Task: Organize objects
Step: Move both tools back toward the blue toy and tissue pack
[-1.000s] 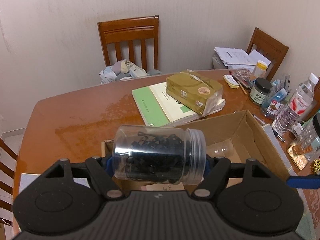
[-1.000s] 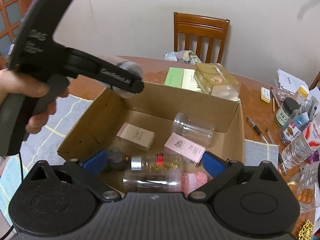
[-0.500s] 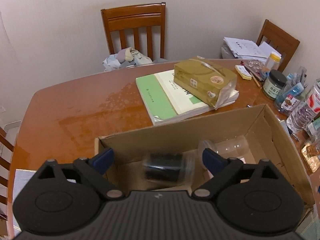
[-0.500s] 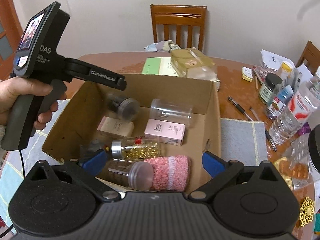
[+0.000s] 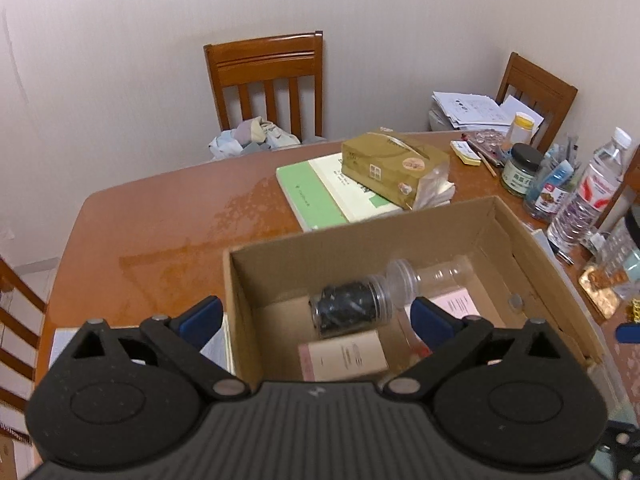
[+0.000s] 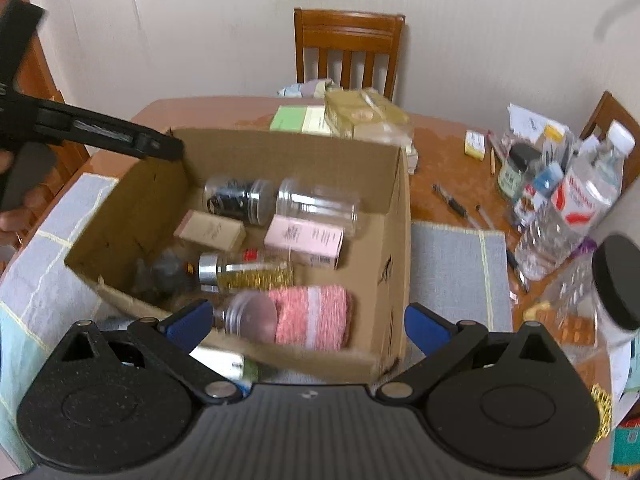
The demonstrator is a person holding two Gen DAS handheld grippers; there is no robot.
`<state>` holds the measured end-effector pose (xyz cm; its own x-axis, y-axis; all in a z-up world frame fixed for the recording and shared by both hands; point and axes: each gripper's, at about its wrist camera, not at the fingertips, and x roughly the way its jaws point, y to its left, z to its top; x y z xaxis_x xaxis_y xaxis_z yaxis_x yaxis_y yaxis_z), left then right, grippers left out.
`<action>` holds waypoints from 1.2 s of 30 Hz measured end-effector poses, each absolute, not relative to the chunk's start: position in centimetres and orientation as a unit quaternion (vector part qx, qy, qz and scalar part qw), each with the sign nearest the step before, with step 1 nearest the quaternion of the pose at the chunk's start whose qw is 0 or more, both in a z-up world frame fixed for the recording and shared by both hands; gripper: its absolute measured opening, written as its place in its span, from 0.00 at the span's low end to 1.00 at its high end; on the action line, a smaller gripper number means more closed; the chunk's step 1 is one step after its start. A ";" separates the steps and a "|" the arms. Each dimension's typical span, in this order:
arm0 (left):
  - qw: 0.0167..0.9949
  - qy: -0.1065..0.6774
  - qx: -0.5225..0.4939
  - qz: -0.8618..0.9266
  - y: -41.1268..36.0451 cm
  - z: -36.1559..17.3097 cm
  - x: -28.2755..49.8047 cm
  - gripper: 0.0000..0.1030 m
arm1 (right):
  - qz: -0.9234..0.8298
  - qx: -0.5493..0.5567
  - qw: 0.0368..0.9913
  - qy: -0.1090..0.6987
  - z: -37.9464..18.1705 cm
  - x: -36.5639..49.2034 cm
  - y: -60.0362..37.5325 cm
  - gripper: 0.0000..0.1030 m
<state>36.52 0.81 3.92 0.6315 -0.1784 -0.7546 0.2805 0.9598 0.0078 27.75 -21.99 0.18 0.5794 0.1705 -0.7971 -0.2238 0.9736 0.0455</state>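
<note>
While the left claw [image 5: 316, 318] hangs over the cardboard box [image 5: 360, 232] w/ jaws spread wide, having just been opening, nothing sits between its blue pads; the jar of black bits [image 5: 350, 310] lies on its side on the box floor below, apart from them. Same jar shows in the right view [image 6: 236, 200], at the far left corner of the box, lid end touching an empty clear jar [image 6: 320, 204] that also lies down. Nearer in: a beige carton [image 6: 210, 234], a pink carton [image 6: 306, 240], a bottle w/ gold contents [image 6: 244, 272], a pink knit roll [image 6: 310, 316] & a clear jar w/ pale lid [image 6: 250, 316] against the near wall. Right claw [image 6: 306, 322] is wide too, holding nothing, over the box's near edge. Box rests on the counter [image 5: 160, 224], partly on a grey mat [image 6: 456, 264]. Behind it: books [image 5: 320, 192] w/ a tan tissue pack [image 5: 392, 166] on top. Right view is blurred.
</note>
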 end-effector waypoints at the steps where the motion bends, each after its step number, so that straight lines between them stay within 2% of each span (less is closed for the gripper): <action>1: 0.901 0.410 0.057 -0.125 1.0 4.1 35.9 0.97 | 0.112 -0.029 0.885 0.450 -0.1 27.5 -22.1 1.00; 7: 0.907 0.403 0.048 -0.114 2.0 4.8 31.8 0.97 | 0.124 -0.033 0.875 0.467 -1.5 24.9 -22.2 1.00; 19: 0.913 0.392 0.042 -0.108 3.8 2.8 22.1 0.98 | 0.130 -0.045 0.871 0.472 -4.9 19.6 -22.5 1.00; 23: 0.914 0.389 0.050 -0.099 4.2 1.0 19.5 0.98 | 0.139 -0.048 0.866 0.477 -6.0 18.7 -22.3 1.00; 27: 0.902 0.421 0.023 -0.088 4.6 -1.8 17.4 0.98 | 0.138 -0.079 0.869 0.468 -7.3 17.9 -21.6 1.00; 36: 0.893 0.449 0.002 -0.026 5.6 -6.0 16.0 0.98 | 0.154 -0.089 0.861 0.476 -9.9 18.0 -20.6 1.00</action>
<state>16.02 5.57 -6.02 0.5963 -0.0434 -0.8016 0.0479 0.9987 -0.0185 18.00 -20.56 -9.88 0.5001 0.1814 -0.8468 -0.3505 0.9366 -0.0064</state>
